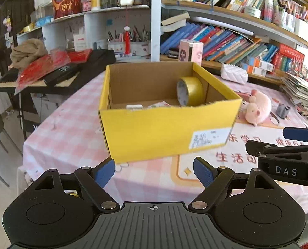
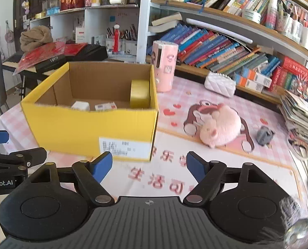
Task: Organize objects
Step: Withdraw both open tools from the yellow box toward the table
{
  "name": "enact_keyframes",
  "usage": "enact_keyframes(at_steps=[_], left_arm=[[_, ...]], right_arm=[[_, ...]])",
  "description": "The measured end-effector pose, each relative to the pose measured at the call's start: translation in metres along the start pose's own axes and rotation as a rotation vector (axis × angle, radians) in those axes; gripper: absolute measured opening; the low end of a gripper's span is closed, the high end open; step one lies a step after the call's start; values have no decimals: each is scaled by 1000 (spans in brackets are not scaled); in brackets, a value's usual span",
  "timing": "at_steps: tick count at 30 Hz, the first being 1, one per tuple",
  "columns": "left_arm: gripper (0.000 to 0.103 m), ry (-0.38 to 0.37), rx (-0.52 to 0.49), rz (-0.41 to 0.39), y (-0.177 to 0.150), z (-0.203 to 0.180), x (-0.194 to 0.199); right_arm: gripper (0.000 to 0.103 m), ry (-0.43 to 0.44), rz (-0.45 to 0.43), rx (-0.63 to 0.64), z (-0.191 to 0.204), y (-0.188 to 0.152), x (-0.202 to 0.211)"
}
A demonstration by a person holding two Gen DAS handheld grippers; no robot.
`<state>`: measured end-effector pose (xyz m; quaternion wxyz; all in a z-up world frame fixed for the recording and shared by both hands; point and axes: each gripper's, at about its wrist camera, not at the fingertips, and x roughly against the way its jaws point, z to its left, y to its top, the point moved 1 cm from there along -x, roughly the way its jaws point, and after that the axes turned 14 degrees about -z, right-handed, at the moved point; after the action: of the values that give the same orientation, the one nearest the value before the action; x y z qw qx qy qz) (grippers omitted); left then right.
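Observation:
A yellow cardboard box point(image 1: 154, 132) point(image 2: 75, 128) stands open on the pink checked tablecloth. Inside it a roll of yellow tape point(image 1: 190, 91) point(image 2: 139, 94) stands on edge, with a small white box point(image 2: 80, 105) and a small carton point(image 2: 105, 106) on the floor. A pink plush hamster point(image 1: 258, 108) point(image 2: 220, 128) lies on the table right of the box. A small grey clip point(image 1: 283, 110) point(image 2: 265, 136) lies beyond it. My left gripper point(image 1: 154, 171) is open and empty in front of the box. My right gripper point(image 2: 149, 167) is open and empty, near the box's right front corner.
A pink cylinder point(image 2: 164, 66) and a white quilted pouch point(image 2: 220, 84) stand behind the box. Bookshelves point(image 2: 226, 47) line the back. A stack of papers point(image 2: 301, 114) lies at the right. A keyboard stand with red packets point(image 1: 46, 70) is on the left, past the table edge.

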<state>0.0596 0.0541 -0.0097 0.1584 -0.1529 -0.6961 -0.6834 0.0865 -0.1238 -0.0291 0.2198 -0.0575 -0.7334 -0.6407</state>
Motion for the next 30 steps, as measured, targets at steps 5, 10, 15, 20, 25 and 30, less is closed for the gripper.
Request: enact_keyframes(at_steps=[5,10,15,20,25,30], left_arm=[[85,-27,-20,5,-7,-5,11],[85,-70,-40,16,-14,-14,18],[85,-119,-64,11,-13,-26,18],[85,-172,-100,0,-9,-42,13],[85,-223,-135,-9,-5,-60,7],[85,-256,-156,-11,-1,-80,-3]], right_arm=[[80,-29,13,-12,0,-10,15],[83,-65,35,-23,-3,-22,30],[84,-113,44,-41,-12,-29,42],[84,-165,40,-66,-26,-32,49],[84,-218,37,-96,-43,-34,53],[85,-258,42,-122,-63,-37,53]])
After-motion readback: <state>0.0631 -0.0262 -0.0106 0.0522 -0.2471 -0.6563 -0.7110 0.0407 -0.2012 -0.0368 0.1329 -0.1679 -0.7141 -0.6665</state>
